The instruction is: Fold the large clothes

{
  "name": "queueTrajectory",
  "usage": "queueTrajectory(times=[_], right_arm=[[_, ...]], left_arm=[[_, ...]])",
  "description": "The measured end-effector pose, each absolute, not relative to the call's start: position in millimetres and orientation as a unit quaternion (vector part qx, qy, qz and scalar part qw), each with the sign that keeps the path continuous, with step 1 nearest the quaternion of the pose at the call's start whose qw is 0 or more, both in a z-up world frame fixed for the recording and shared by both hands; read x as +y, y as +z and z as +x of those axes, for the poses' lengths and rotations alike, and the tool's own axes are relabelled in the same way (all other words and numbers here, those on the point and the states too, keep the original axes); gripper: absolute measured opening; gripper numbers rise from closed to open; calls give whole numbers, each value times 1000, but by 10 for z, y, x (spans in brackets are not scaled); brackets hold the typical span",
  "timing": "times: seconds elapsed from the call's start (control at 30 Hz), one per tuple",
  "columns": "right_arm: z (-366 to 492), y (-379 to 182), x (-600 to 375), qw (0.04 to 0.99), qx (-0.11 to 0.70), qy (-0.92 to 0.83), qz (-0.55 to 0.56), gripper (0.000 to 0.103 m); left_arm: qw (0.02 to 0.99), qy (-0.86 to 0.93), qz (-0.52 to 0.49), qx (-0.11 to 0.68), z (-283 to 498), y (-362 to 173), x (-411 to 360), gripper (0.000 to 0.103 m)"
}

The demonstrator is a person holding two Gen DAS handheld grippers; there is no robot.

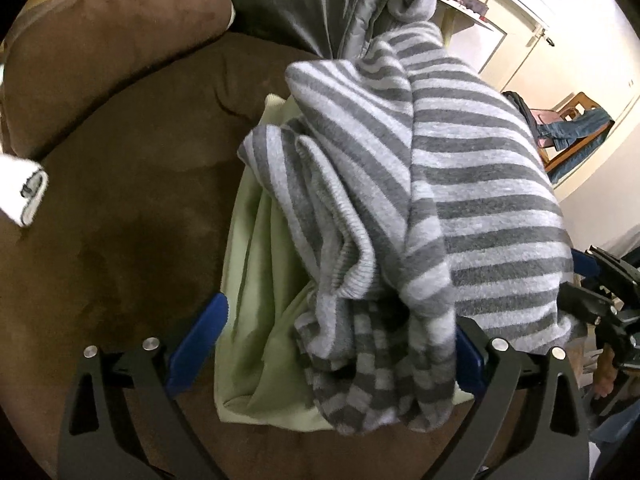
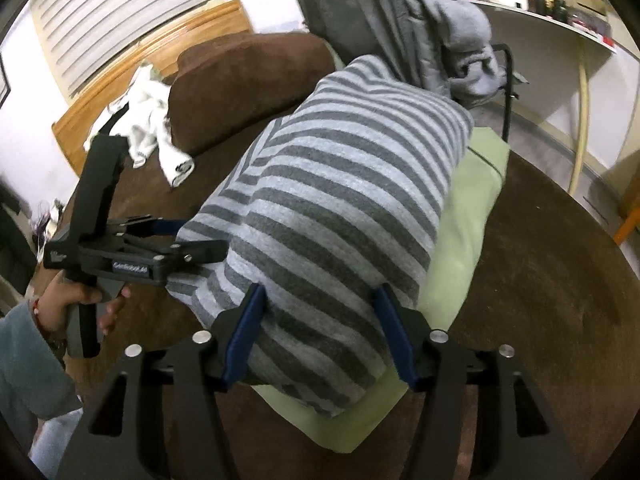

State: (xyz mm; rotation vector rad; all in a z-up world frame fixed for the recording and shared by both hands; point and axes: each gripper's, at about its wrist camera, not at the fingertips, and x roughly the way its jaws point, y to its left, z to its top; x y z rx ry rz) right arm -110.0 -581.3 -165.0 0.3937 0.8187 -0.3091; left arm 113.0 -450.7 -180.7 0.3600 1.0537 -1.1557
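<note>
A grey striped sweater (image 1: 460, 184) lies bunched and folded on a folded pale green cloth (image 1: 260, 280), on a brown plush surface (image 1: 120, 260). My left gripper (image 1: 340, 312) straddles the sweater's near end, open wide; its left pad (image 1: 200, 340) stands off the fabric. In the right wrist view the striped sweater (image 2: 340, 200) shows as a neat thick fold on the green cloth (image 2: 468, 240). My right gripper (image 2: 320, 292) has both blue pads against the fold's near end, shut on it. The left gripper (image 2: 192, 240) reaches in from the left, held by a hand (image 2: 80, 296).
A brown cushion (image 2: 248, 88) rises behind the pile. Grey garments (image 2: 360, 12) hang at the back. White crumpled cloth (image 2: 152, 128) lies to the left by a wooden headboard (image 2: 160, 60). A chair with jeans (image 1: 576, 128) stands far right. The other gripper (image 1: 600, 280) is at the right edge.
</note>
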Motion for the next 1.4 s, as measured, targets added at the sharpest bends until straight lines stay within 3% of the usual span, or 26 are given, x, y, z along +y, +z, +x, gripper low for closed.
queueTrajectory(times=[0.1, 0.17, 0.27, 0.43, 0.63, 1.0, 1.4], right_arm=[[-1197, -1560, -5804, 885, 383, -163, 211, 72], [-1258, -1486, -5766, 885, 377, -168, 213, 92], [-1323, -1349, -5656, 888, 377, -175, 197, 97], [-1441, -1089, -5411, 891, 381, -181, 170, 97], [-1636, -843, -4916, 890, 392, -189, 138, 97], [-2100, -711, -3898, 882, 405, -219, 96, 97], [-2646, -761, -3387, 876, 404, -248, 83, 97]], left_arm=[[695, -520, 168, 468, 1072, -1607, -4475, 95], [702, -517, 178, 456, 1024, -1423, -4425, 96], [711, -512, 189, 444, 933, -1148, -4332, 97], [737, -494, 203, 415, 679, -718, -4041, 97], [770, -465, 137, 414, 261, -422, -3433, 97], [785, -451, 121, 408, -517, -348, -2562, 96], [803, -442, 141, 375, -1082, -366, -2108, 96]])
